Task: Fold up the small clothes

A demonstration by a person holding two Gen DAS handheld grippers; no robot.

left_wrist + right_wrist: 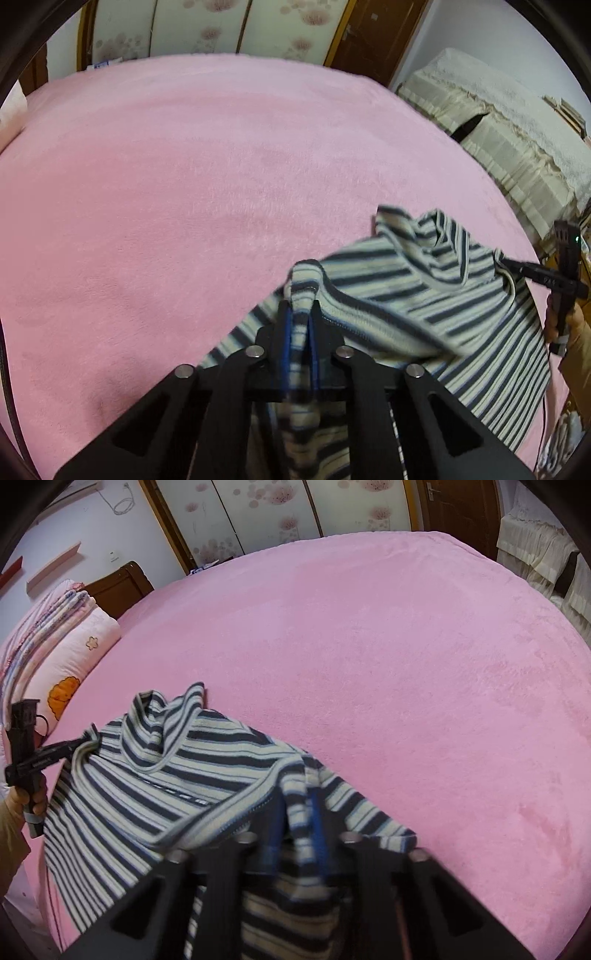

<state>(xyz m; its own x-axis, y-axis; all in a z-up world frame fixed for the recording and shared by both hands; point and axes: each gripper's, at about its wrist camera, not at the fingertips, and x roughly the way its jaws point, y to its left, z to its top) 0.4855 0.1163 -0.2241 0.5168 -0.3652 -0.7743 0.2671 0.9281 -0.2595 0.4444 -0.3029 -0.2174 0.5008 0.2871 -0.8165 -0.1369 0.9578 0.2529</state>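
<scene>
- Striped knit top (406, 295) lies at the near edge of the pink blanket (184, 184) on the bed, part lifted, rumpled.
- Left gripper (300, 314) clenched on a bunched fold of the fabric – cloth sits between the blue pads.
- Right gripper (297, 805) likewise pinched on the garment's other side.
- Looks soft, light, floppy – prob. sags btwn the two grips; no risk of breakage.
- Best hold, I'd judge: hems/shoulder corners, w/ fabric kept taut so the fold falls flat.
</scene>
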